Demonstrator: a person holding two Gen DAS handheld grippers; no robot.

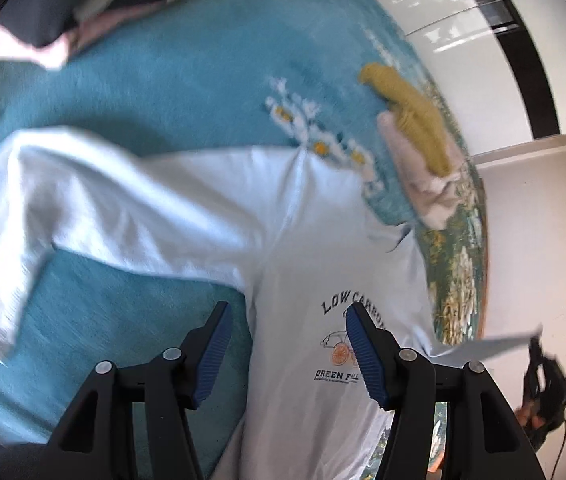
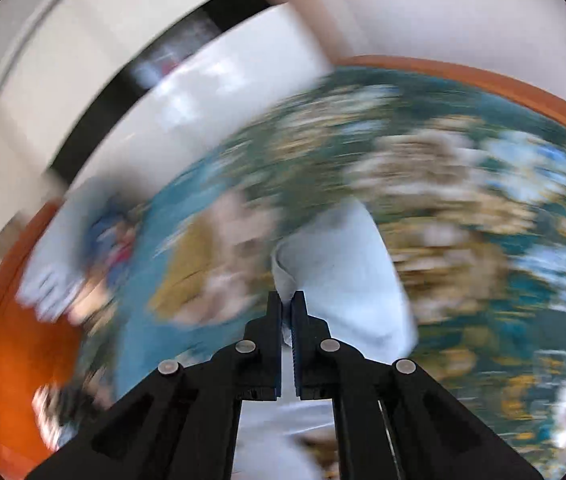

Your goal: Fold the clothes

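A pale blue T-shirt [image 1: 187, 208] with a "LOW CARBON" print lies spread on a teal rug [image 1: 171, 84]. One sleeve stretches to the left. My left gripper [image 1: 287, 320] hovers open above the shirt's chest print, with nothing between its blue pads [image 1: 213, 356]. In the blurred right wrist view, my right gripper [image 2: 286, 300] is shut on a fold of the same pale blue shirt [image 2: 343, 276], which hangs lifted from the fingertips. In the left wrist view that lifted shirt edge [image 1: 495, 346] stretches to the right gripper at the far right.
Folded clothes, a mustard knit [image 1: 411, 116] on a pink piece [image 1: 427, 188], sit on the rug's right side. A dark and pink pile [image 1: 63, 12] lies at the top left. The rug's flowered border [image 2: 463, 184] meets white floor [image 1: 535, 240]. An orange surface [image 2: 15, 368] shows lower left.
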